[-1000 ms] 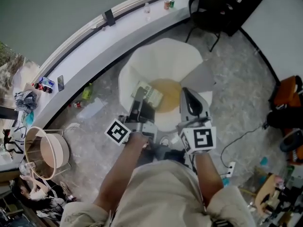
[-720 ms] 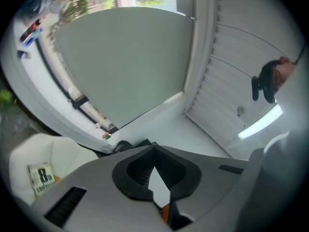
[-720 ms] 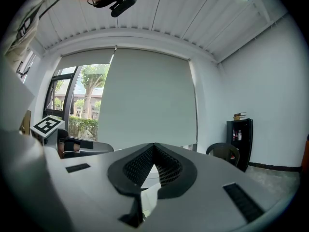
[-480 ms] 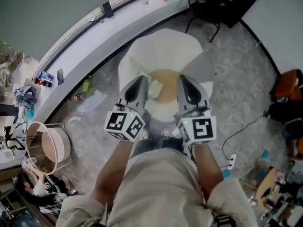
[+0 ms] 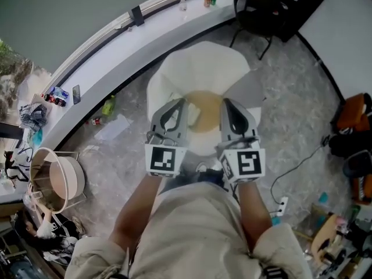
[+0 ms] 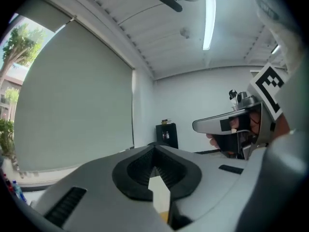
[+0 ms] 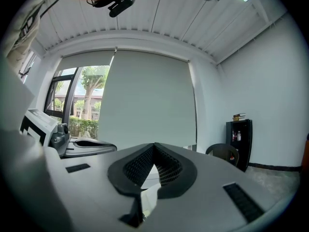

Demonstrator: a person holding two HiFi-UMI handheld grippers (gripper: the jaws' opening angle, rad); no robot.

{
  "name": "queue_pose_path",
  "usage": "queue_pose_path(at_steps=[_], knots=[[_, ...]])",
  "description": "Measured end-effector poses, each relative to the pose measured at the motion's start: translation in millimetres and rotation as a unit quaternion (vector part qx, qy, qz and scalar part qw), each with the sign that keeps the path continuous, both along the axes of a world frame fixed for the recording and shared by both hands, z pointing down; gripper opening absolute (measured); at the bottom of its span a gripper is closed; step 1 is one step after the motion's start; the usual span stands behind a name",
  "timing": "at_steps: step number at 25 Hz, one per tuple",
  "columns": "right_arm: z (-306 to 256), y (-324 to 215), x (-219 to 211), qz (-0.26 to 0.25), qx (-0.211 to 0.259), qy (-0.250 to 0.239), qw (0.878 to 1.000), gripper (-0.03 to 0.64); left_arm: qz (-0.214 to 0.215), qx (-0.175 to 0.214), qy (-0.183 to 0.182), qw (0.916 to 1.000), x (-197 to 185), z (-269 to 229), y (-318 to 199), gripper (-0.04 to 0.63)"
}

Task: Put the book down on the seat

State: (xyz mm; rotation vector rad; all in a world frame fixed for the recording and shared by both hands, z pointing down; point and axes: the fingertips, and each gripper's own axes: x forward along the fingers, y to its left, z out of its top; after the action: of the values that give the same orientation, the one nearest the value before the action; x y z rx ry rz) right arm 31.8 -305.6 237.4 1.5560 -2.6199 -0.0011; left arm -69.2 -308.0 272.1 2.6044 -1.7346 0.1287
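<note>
Left gripper [image 5: 178,103] hangs level over the seat's [image 5: 207,100] left edge, jaws together on nothing. The book [image 5: 193,115] lies on the seat there, a pale corner peeking out beside it. Right gripper [image 5: 228,103], closed and empty too, sits over the right edge. The job looks done, so lift both straight clear without brushing the cover. Only the head view shows book and seat. The gripper views catch just shut jaws and the window blind [image 7: 145,100].

right tool [image 7: 154,147]: jaws together, empty | left tool [image 7: 88,145]: alongside, left | black chair [image 7: 223,154]: far right
</note>
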Motion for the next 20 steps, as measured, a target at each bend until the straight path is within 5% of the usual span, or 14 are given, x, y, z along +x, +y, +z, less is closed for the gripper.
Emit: queue_pose_path(at_steps=[20], knots=[[-0.9, -2.1, 12.9, -0.013, 0.007, 0.015, 1.0, 0.003, -0.025, 0.016, -0.012, 0.9995, -0.5, -3.6, -6.8, 0.005]])
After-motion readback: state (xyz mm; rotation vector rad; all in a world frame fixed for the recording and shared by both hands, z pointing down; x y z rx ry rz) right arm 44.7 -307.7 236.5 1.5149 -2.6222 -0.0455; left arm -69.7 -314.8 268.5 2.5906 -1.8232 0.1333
